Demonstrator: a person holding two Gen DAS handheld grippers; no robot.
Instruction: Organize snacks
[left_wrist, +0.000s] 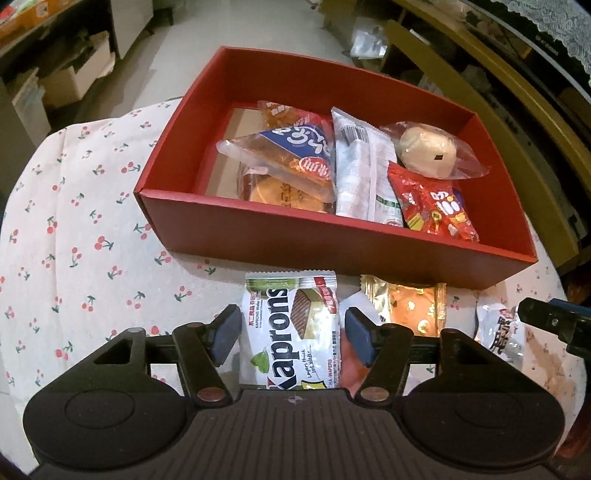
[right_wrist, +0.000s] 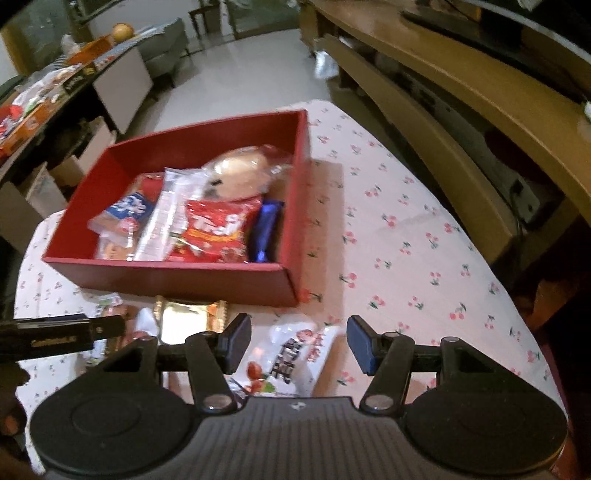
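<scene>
Both grippers stand open on the near side of the red box (left_wrist: 332, 251), the left gripper (left_wrist: 291, 334) straddling the Kaprons wafer pack (left_wrist: 290, 332) and the right gripper (right_wrist: 295, 341) over a white packet (right_wrist: 291, 362), seemingly ready to pick up these leftovers lying on the cherry-print cloth (left_wrist: 85, 236).

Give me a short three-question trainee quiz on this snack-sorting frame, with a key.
1. True or false: the left claw is shut on the Kaprons wafer pack.
2. Which snack lies between the fingers of the right claw? A) gold foil packet B) white packet with red print C) blue wrapped bar
3. Fill in: the round pale bun in clear wrap lies inside the ____.

Key
1. False: the pack lies between the pads, but both stand apart from it.
2. B
3. red box
</scene>
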